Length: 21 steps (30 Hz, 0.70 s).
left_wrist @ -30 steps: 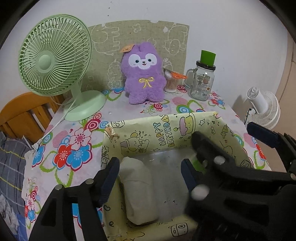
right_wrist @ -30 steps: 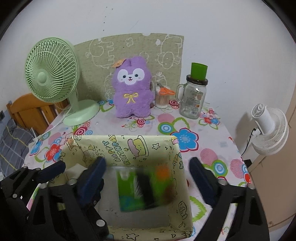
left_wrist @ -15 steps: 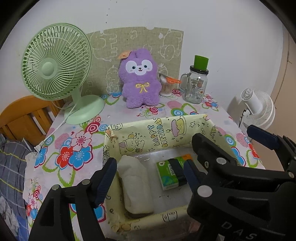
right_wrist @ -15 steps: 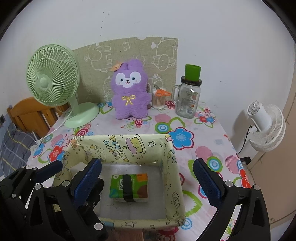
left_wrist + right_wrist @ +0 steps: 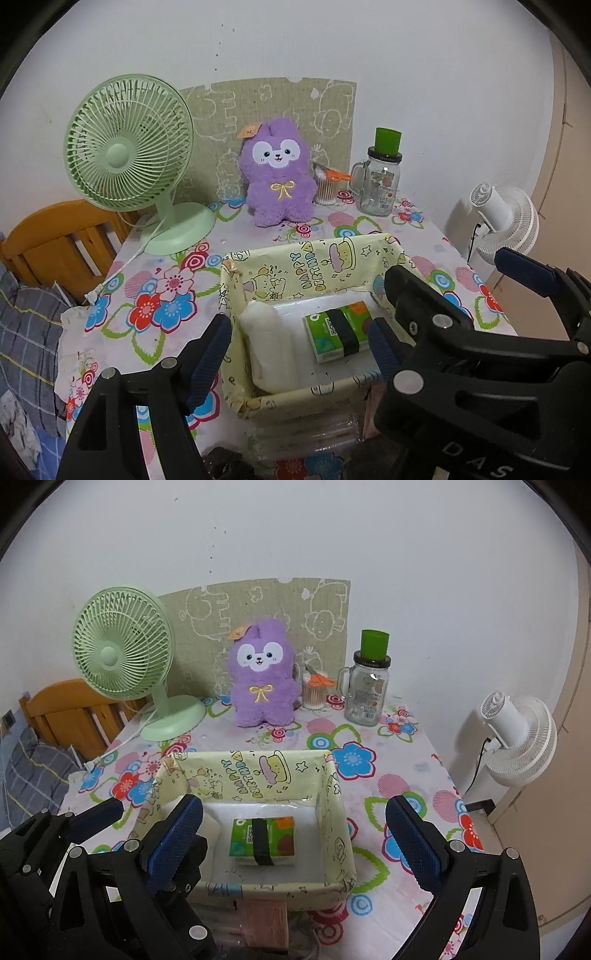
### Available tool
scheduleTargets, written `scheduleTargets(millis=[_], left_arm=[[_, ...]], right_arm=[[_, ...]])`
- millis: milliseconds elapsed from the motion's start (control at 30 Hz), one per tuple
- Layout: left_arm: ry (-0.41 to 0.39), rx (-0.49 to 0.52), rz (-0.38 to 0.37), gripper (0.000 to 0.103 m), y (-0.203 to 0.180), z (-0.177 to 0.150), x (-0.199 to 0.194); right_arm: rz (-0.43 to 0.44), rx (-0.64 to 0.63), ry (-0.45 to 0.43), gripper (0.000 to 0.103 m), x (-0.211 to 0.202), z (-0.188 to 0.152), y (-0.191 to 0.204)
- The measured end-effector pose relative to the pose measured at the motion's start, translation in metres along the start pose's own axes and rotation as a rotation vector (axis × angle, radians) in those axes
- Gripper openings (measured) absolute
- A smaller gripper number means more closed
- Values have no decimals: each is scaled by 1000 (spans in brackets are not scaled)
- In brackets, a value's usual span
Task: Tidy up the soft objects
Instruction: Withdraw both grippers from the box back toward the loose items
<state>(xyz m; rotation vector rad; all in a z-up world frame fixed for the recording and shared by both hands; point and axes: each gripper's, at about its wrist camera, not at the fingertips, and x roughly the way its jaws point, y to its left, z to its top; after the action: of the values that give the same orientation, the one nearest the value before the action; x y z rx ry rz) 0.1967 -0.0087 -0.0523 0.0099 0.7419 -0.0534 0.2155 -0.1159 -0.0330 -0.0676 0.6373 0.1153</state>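
Left wrist view: the left gripper (image 5: 299, 343) hangs wide open and empty over the near rim of the box (image 5: 295, 273). Inside lie a white bundle (image 5: 269, 347) at the left wall, long axis running toward 12 o'clock, and a green tissue pack (image 5: 340, 332) beside it. The plush (image 5: 279, 177), likely the next soft thing, sits upright well beyond the box at 12 o'clock, slightly left. A green fan (image 5: 129, 144) stands at 10 o'clock, a jar (image 5: 380, 181) at 1 o'clock.

Right wrist view: the right gripper (image 5: 295, 842) is also spread wide, holding nothing, above the tissue pack (image 5: 263, 836). The plush (image 5: 263, 679) lies at 12 o'clock past the box's far wall (image 5: 251, 775), on the bench (image 5: 369, 786). Neither gripper looks clearly nearer. A cotton-swab cup (image 5: 316, 694) with scissors sits just beside the plush at 1 o'clock and could be knocked.
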Motion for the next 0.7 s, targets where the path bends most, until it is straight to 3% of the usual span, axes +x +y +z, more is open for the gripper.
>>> scheduleTargets(millis=[700], left_arm=[[-62, 13, -9, 79, -12, -18, -47]], right_arm=[[-13, -1, -64, 101, -55, -15, 0]])
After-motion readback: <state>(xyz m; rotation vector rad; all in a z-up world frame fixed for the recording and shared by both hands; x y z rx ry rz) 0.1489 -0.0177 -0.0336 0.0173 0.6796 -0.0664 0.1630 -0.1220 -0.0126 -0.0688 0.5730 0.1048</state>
